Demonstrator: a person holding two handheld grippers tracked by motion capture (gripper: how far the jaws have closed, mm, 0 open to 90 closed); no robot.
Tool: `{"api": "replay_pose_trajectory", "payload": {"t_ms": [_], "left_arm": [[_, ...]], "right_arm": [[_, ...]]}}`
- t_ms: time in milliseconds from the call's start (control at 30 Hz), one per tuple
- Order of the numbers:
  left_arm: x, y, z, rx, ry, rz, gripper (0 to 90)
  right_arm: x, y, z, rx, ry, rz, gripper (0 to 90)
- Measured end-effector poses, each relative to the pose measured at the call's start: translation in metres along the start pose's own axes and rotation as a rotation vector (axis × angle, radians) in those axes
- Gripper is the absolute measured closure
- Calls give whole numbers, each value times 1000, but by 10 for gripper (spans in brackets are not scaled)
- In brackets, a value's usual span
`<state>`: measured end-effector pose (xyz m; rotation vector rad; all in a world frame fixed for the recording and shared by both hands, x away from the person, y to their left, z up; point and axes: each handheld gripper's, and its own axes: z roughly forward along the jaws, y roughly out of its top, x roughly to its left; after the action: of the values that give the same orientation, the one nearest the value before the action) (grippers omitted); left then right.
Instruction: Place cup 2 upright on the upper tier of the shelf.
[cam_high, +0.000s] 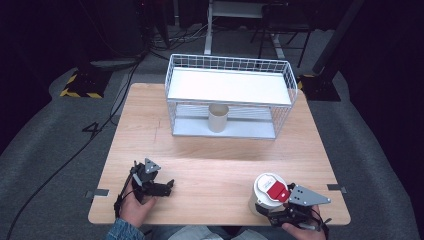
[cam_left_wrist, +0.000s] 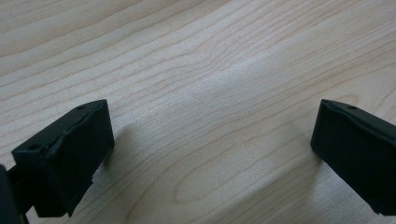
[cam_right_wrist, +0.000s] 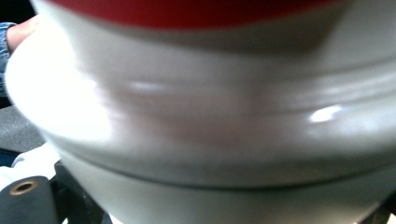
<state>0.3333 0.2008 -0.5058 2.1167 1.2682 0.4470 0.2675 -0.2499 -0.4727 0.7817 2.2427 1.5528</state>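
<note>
The right gripper (cam_high: 280, 212) is clamped on the white lidded plastic cup with a red label (cam_high: 268, 195), near the wooden table's (cam_high: 210, 170) front edge, well short of the white wire shelf basket (cam_high: 230, 95), so carrying seems next, while the left gripper (cam_high: 165, 187) rests with jaws apart

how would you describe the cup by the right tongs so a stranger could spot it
Start at the wooden table and go to its near right corner. The white cup stands there against the right tongs. Unlike the plain beige cup inside the wire rack, it has a red-marked lid.
</note>
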Motion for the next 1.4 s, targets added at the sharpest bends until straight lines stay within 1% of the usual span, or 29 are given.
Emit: {"api": "replay_pose_trajectory", "payload": {"t_ms": [100, 133, 433, 500, 533, 700, 900, 1167, 1400], "left_arm": [[0, 0, 0, 0, 0, -3, 0], [0, 0, 0, 1, 1, 4, 0], [0, 0, 0, 0, 0, -3, 0], [0, 0, 0, 0, 1, 2, 0], [0, 0, 0, -1, 0, -4, 0], [0, 0, 0, 0, -1, -3, 0], [0, 0, 0, 0, 0, -3, 0], [0, 0, 0, 1, -1, -3, 0], [0, 0, 0, 0, -1, -3, 0]], "right_arm": [[0, 0, 0, 0, -2, 1, 96], [0, 0, 0, 1, -2, 1, 96], [1, 2, 0, 8, -13, -4, 100], [1, 2, -1, 11, -14, -4, 100], [2, 2, -1, 14, -15, -5, 100], [2, 4, -2, 19, -16, -8, 101], [1, 11, -6, 28, -21, -6, 101], [-3, 29, -13, 6, -40, -6, 101], [-7, 44, -15, -2, -56, -2, 101]]}}
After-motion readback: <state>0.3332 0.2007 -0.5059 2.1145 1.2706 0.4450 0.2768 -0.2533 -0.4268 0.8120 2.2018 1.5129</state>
